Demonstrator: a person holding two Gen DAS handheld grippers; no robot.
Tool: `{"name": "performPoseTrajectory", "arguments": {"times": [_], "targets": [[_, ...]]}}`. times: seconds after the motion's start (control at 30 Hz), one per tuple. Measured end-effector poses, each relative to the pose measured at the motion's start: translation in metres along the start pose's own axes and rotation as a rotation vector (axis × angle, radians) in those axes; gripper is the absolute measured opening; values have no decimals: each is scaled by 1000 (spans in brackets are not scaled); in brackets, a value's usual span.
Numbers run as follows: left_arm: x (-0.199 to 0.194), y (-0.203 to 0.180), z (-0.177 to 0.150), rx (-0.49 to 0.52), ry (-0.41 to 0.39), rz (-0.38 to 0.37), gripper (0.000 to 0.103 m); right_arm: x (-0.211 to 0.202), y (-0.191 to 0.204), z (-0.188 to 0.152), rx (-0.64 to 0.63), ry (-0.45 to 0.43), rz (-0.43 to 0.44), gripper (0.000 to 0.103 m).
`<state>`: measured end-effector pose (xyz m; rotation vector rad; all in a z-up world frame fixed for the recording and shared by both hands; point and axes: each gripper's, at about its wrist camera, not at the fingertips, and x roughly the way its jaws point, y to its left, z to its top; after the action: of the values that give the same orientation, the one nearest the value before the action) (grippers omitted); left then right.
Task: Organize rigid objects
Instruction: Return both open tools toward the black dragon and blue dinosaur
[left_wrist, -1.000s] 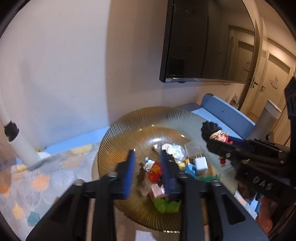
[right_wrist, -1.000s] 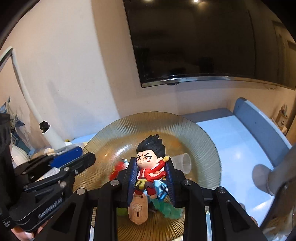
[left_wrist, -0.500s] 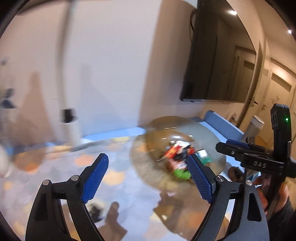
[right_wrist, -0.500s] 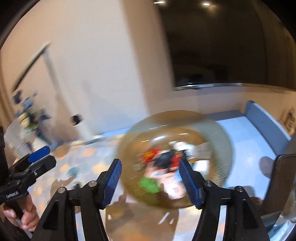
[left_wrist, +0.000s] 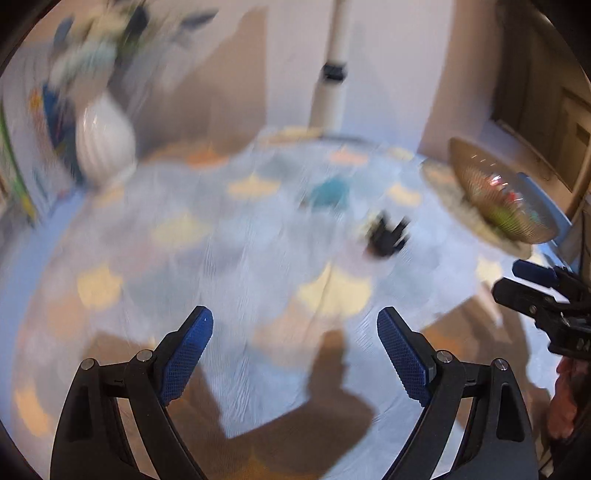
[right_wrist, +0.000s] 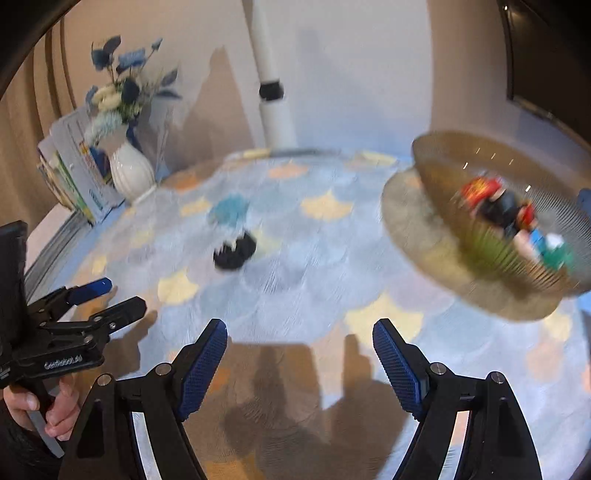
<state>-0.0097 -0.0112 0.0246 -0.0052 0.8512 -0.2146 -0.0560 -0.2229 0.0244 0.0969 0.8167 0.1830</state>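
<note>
An amber ribbed glass bowl (right_wrist: 443, 155) stands at the right on the patterned cloth and holds the red-and-black figurine (right_wrist: 502, 206) among several small toys. The same bowl (left_wrist: 506, 199) is blurred in the left wrist view. A small black object (right_wrist: 234, 251) lies on the cloth mid-table, with a teal one (right_wrist: 229, 212) just behind it. My right gripper (right_wrist: 299, 347) hangs above bare cloth, its jaws opening with nothing between them. My left gripper (left_wrist: 295, 332) is open and empty, also over bare cloth, with the black object (left_wrist: 388, 236) ahead to its right.
A white vase (right_wrist: 131, 170) of blue flowers and leaning booklets (right_wrist: 74, 166) stand at the back left. A white pole (right_wrist: 273, 110) rises by the wall. A hand (right_wrist: 55, 417) holds the left gripper (right_wrist: 118, 295) at the left edge. The right gripper (left_wrist: 513, 278) shows in the left view.
The right gripper let go of the figurine, which now lies in the bowl. Both grippers opened wide and swung left and down, away from the bowl, over the cloth.
</note>
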Motion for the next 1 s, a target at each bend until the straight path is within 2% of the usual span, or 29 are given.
{"name": "performPoseTrajectory", "arguments": {"times": [0.03,0.1,0.17,0.2,0.33,0.4,0.47,0.67,0.77,1.0], "targets": [[1,2,0,-14,20,-9,91,5,-1,-2,3,22,-16,80],[0,2,1,-21,2,-4,91,9,-3,-1,10,33,-29,80],[12,-1,0,-13,67,29,91,14,-6,-1,20,58,-15,80],[14,-3,-1,-1,73,44,91,19,-6,-1,19,80,-13,80],[9,-13,-3,52,57,55,91,25,6,-3,-46,96,-52,81],[10,-13,-3,55,56,51,91,27,13,-4,-78,106,-75,89],[11,-11,-3,45,60,47,91,30,18,-5,-98,120,-100,91],[11,-3,-1,4,56,31,91,30,15,-4,-88,123,-109,91],[10,-1,-2,-9,53,20,92,30,14,-4,-84,127,-113,97],[10,0,-2,-19,51,9,93,31,15,-4,-90,130,-121,97]]}}
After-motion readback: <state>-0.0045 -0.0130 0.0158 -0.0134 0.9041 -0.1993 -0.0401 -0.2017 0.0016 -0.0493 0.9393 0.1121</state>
